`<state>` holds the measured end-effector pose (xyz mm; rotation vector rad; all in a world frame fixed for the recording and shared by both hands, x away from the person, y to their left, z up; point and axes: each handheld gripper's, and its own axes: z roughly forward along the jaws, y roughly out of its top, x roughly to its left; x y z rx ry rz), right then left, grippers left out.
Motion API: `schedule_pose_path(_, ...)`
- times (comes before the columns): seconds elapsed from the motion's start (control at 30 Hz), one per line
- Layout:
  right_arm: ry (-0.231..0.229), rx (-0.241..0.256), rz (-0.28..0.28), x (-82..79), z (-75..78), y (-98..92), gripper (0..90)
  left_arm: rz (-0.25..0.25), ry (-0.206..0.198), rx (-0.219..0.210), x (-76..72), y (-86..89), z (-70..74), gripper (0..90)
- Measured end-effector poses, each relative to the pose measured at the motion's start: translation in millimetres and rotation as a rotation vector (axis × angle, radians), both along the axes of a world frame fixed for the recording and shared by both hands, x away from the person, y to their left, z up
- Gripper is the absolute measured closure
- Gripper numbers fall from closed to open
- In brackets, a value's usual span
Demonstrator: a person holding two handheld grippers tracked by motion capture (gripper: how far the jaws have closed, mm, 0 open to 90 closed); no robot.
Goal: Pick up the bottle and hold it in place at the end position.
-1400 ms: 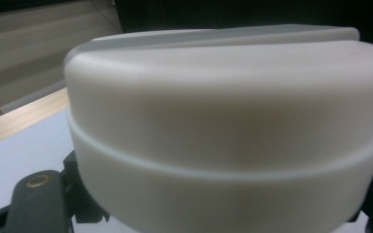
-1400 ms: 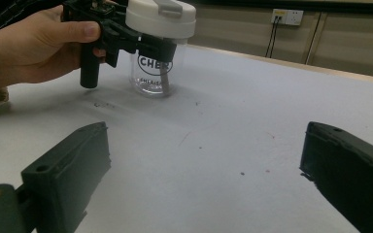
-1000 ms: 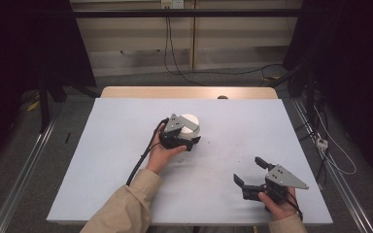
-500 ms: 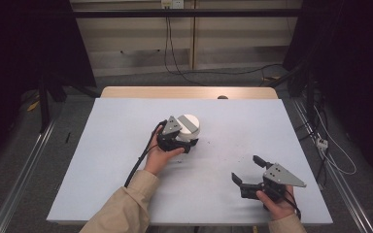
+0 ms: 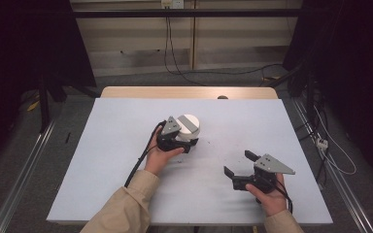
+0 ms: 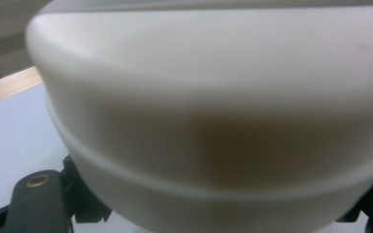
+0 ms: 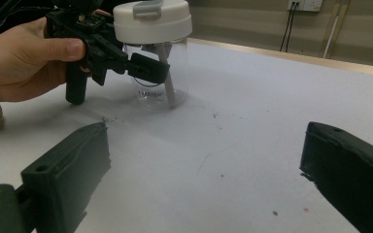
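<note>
Your left gripper is at the clear tumbler, mid-table on the white table sheet. In the right gripper view its jaws sit on either side of the clear wall, just under the white lid; they look clamped on it, though the far jaw is hidden behind the cup, so treat contact on that side as likely rather than confirmed. Your left hand is wrapped around the gripper body, with the black cable trailing back toward you.

The tumbler stands upright on the sheet. The lid has a grey tab on top, and a pale straw leans inside the cup. There is small dark print on the wall, too small to read.

In the left gripper view the lid's side is right up against the lens and blurred, with both jaw bases showing at the bottom corners.

Your right gripper is near the front right of the sheet, well apart from the tumbler, jaws spread wide with nothing between them. Your right hand holds it from behind and it points toward the cup.

A few dark specks lie on the sheet between the two grippers. The wooden table edge shows beyond the sheet.
</note>
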<state>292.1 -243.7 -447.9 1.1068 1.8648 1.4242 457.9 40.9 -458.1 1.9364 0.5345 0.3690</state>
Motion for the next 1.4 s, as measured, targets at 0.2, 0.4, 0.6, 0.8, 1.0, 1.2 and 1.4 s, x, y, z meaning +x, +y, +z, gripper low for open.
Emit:
schedule_pose_path(0.2,0.002,0.009,0.02,7.4,4.2,9.2,4.4,-0.016,-0.01,0.005,0.0,0.6,-0.1,18.3)
schedule_pose_path(0.4,0.016,0.015,0.034,16.1,6.4,19.4,5.1,-0.002,0.003,-0.006,0.5,0.1,-0.9,18.4)
schedule_pose_path(0.6,0.024,0.016,0.037,20.5,8.6,25.6,5.2,0.005,0.009,-0.003,-0.5,-0.3,-0.3,18.6)
schedule_pose_path(0.8,0.04,0.015,0.041,25.7,9.4,30.8,5.4,0.008,0.016,-0.007,-0.3,-0.1,-0.5,18.7)
schedule_pose_path(1.0,0.056,0.003,0.045,30.8,9.4,36.3,5.5,0.019,0.021,-0.004,-1.3,-0.7,-0.2,18.7)
schedule_pose_path(1.2,0.073,-0.008,0.038,35.7,11.0,40.3,5.6,0.022,0.015,0.008,-2.0,-0.8,0.6,18.7)
schedule_pose_path(1.4,0.075,-0.017,0.035,42.4,14.9,43.5,5.7,0.029,0.018,0.006,-2.8,-1.4,0.6,18.7)
